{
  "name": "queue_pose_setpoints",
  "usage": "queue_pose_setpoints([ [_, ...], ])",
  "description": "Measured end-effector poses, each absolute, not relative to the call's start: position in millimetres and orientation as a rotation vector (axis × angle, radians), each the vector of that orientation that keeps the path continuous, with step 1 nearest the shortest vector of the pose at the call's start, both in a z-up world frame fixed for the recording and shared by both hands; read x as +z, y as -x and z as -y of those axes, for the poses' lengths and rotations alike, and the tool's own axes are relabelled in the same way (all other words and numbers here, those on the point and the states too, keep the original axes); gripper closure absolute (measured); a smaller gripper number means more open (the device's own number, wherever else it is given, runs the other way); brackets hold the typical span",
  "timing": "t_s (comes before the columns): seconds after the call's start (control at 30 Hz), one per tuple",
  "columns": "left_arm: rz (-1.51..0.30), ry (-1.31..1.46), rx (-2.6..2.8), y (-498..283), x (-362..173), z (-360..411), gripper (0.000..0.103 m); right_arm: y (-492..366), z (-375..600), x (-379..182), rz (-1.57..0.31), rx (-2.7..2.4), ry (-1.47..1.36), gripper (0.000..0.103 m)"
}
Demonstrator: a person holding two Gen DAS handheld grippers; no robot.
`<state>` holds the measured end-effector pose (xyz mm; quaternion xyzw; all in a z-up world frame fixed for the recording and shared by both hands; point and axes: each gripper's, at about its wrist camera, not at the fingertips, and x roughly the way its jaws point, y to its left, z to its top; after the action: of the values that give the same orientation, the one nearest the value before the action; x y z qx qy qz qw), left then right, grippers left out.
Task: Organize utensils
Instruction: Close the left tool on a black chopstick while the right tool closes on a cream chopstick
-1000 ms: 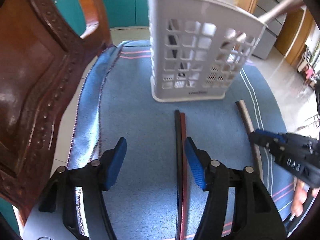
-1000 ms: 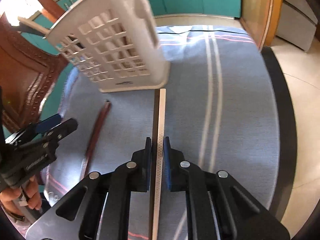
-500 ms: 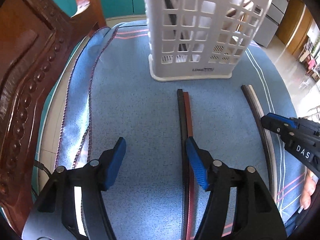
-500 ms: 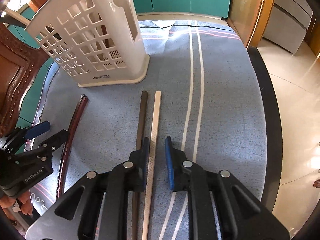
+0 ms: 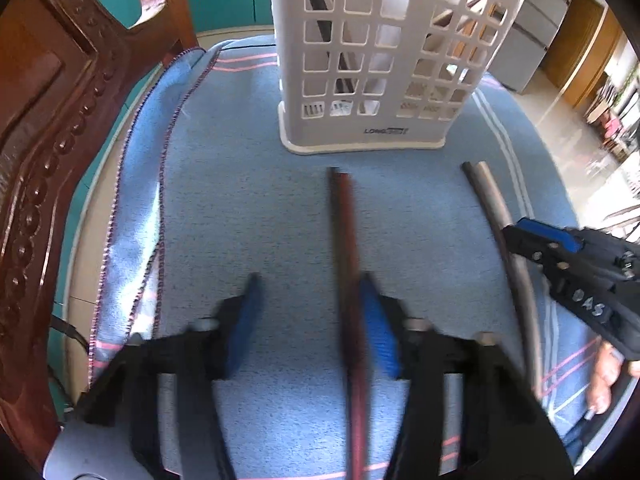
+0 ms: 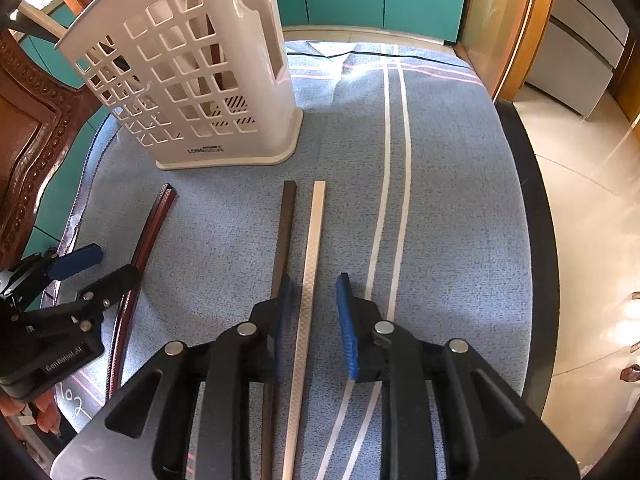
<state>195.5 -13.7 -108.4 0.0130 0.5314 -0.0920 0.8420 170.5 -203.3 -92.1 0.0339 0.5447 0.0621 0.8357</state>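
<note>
Since a sec ago the white lattice holder (image 5: 384,60) looms larger in the left wrist view, and the left gripper (image 5: 308,320) jaws, wide apart then, are closing round the dark red chopstick pair (image 5: 346,248); the right pad looks to touch the sticks, the left pad is well off w/ bare blue cloth (image 5: 240,208) between, so no grip yet. Blurry, so contact is a guess. Sticks lie lengthways pointing at the holder, prob. laid that way so jaws straddle them head-on. The right gripper (image 5: 516,236) shows at the frame's right edge, over the other pair. Right wrist view: right gripper (image 6: 314,304) was clamped on the cream chopstick (image 6: 314,248) a sec ago; now its jaws are opening, cream stick lying loose between pads on the cloth, dark brown chopstick (image 6: 286,232) just outside the left pad, alongside. Looks like a let-go to re-grab both together. Holder (image 6: 192,80) stands upright beyond the tips, some utensils already inside. Left gripper (image 6: 96,276) sits low left over the red pair (image 6: 154,228).
</note>
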Motion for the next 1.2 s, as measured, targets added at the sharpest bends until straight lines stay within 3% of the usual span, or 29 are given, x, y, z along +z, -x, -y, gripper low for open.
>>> queue_pose_setpoints([
  [0.03, -1.119, -0.031, -0.199, -195.8, -107.0, 14.4, 0.084, -170.8, 203.5, -92.0, -1.153, 0.132, -0.072, 0.079],
  [0.07, -1.115, -0.041, -0.203, -194.6, -106.0, 14.8, 0.089, -169.7, 203.5, -91.5, -1.153, 0.133, -0.071, 0.079],
  [0.4, -1.101, 0.020, -0.181, -195.0, -98.3, -0.3, 0.099, -167.1, 201.5, -90.2, -1.148, 0.139, -0.064, 0.074],
  [0.83, -1.123, -0.049, -0.222, -193.1, -109.2, 6.0, 0.099, -165.3, 199.7, -88.6, -1.143, 0.115, -0.044, 0.071],
  [0.93, -1.129, -0.042, -0.206, -194.2, -110.3, 3.5, 0.091, -165.5, 199.9, -88.5, -1.142, 0.115, -0.045, 0.070],
  [1.2, -1.143, -0.007, -0.172, -205.9, -115.1, -10.3, 0.091, -165.6, 201.6, -88.3, -1.143, 0.111, -0.044, 0.070],
])
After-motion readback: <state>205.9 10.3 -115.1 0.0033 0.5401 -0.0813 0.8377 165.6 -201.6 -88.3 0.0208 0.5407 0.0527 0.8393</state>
